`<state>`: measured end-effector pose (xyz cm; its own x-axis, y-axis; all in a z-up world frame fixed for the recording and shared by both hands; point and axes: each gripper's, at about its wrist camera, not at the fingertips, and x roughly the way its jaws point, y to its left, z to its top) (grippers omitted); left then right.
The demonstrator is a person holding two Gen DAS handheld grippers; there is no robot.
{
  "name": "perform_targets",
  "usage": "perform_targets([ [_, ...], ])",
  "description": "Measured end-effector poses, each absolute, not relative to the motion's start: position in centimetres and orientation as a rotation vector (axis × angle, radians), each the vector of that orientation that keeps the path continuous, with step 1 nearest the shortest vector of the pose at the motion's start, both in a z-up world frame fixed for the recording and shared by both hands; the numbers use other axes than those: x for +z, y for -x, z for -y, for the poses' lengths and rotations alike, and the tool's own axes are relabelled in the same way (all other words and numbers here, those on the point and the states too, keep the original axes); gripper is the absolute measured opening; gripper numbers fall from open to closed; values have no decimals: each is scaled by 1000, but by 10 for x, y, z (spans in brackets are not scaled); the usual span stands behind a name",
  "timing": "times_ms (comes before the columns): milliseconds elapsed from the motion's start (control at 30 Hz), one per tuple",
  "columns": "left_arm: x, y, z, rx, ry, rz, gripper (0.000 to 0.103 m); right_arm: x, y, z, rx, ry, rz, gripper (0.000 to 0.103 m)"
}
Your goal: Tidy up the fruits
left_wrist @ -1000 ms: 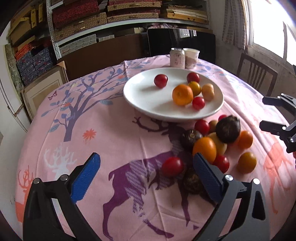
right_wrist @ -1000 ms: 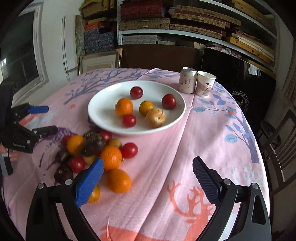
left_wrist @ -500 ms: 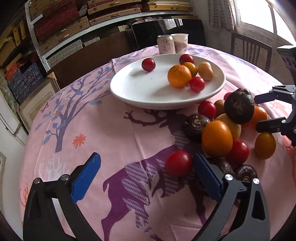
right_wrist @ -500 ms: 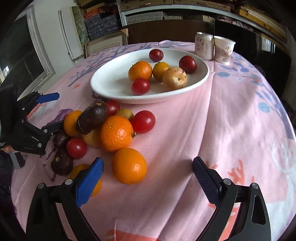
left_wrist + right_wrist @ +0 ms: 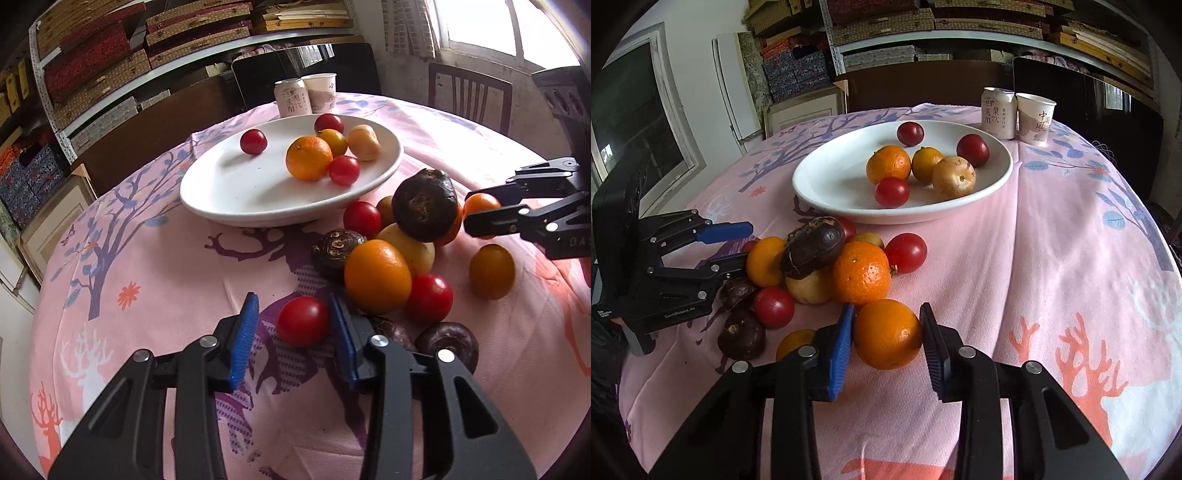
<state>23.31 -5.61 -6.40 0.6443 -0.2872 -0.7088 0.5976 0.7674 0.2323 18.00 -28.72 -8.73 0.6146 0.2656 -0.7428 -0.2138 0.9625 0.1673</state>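
1. Closing just now, the left gripper (image 5: pixel 293 334) straddles a red tomato (image 5: pixel 303 322), only its right pad touching.
2. Right gripper (image 5: pixel 888 341) clamps an orange (image 5: pixel 887 334) on the tablecloth (image 5: pixel 1052 258).
3. Beyond, a white plate (image 5: pixel 820 192) holds more fruit.

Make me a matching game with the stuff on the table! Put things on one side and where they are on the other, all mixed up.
Things:
1. red tomato
2. orange
3. dark brown fruit
4. drink can

Places:
A. beside the paper cup
B. between the fingers of the right hand-held gripper
C. on top of the fruit pile
D. between the fingers of the left hand-held gripper

Pairs: 1-D, 2-B, 3-C, 4-A
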Motion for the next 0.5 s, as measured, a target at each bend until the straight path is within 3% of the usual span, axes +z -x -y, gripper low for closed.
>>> perform_targets([
  [167, -64, -228, 59, -496, -517, -677, 41, -85, -179, 294, 251, -87, -844, 36],
  [233, -64, -231, 57, -478, -506, -681, 48, -86, -180, 293, 249, -86, -851, 36],
  [300, -64, -237, 50, -433, -473, -696, 73, -86, -180, 293, 249, -87, -853, 36],
  [367, -65, -248, 41, -418, -415, -742, 87, -87, -181, 293, 247, -89, -854, 36],
  [500, -67, -257, 32, -447, -352, -789, 91, -88, -181, 294, 251, -96, -859, 36],
])
